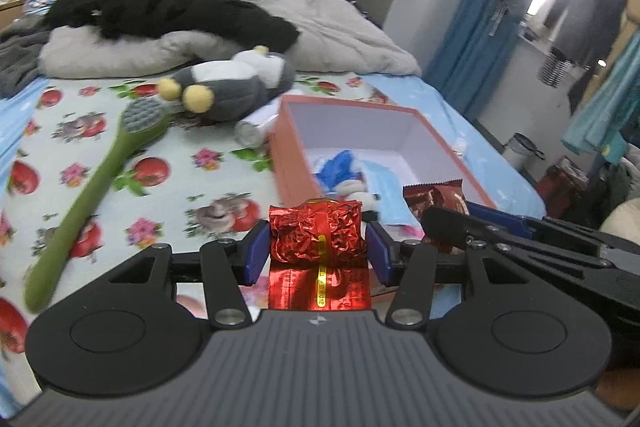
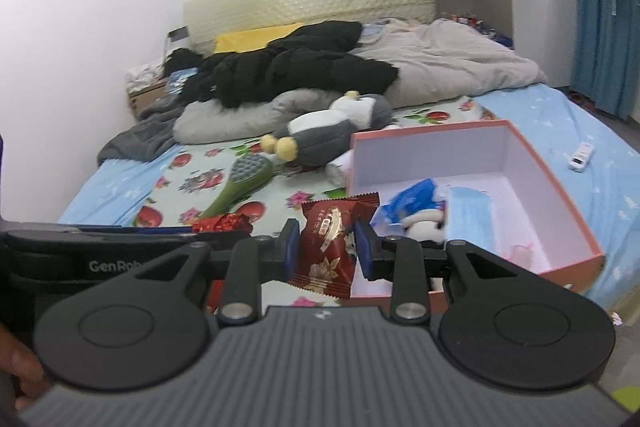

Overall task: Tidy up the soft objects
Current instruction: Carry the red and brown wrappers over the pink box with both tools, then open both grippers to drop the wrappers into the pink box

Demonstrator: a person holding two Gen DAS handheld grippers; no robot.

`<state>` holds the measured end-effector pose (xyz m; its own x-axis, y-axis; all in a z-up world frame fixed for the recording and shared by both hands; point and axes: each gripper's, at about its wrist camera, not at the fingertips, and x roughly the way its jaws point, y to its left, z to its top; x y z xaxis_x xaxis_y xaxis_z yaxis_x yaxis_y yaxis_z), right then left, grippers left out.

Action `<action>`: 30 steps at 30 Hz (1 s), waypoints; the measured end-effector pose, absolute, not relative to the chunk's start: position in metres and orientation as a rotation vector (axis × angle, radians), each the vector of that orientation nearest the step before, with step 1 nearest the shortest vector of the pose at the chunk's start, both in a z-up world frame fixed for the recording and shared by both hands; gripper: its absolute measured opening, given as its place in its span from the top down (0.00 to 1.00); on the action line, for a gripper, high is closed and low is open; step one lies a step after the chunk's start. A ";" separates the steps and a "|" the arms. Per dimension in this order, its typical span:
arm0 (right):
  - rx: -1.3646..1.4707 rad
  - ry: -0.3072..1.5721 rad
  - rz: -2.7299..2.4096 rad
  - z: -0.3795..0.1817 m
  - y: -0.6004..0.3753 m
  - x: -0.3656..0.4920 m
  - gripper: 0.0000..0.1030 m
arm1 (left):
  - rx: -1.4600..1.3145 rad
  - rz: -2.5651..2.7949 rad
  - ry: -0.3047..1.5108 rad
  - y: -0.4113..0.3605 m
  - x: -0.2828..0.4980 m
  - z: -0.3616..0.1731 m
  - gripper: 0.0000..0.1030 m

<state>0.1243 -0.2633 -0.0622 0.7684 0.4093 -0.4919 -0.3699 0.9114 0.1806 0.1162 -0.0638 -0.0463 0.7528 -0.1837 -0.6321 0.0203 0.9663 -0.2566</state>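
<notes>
Holding a crumpled red foil packet (image 1: 318, 237) in the left fingers (image 1: 256, 251) and a dark red snack packet (image 2: 329, 247) in the right fingers (image 2: 290, 247), nearing the pink box (image 2: 556, 183) already containing a blue plush (image 2: 420, 205) and face mask (image 2: 472, 207); still waiting on the bed (image 1: 224, 183): green brush (image 1: 100, 183), grey plush (image 1: 236, 83).

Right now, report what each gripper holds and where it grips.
Left gripper: crinkled red foil packet, pinched by its sides. Right gripper: dark red snack packet, pinched across its middle.
</notes>
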 end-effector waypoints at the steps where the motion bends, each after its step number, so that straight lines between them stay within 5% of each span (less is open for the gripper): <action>1: 0.075 0.549 0.409 -0.062 -0.269 0.124 0.67 | -0.241 -0.129 0.709 -0.069 0.119 -0.046 0.44; 30: 0.183 0.690 0.190 -0.096 -0.367 0.183 0.67 | -0.200 -0.297 0.880 -0.157 0.226 -0.084 0.44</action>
<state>0.1828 -0.3668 -0.0961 0.7553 0.2341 -0.6121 -0.1132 0.9666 0.2299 0.2260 -0.1572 -0.0840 0.6005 -0.3354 -0.7259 0.1724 0.9407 -0.2921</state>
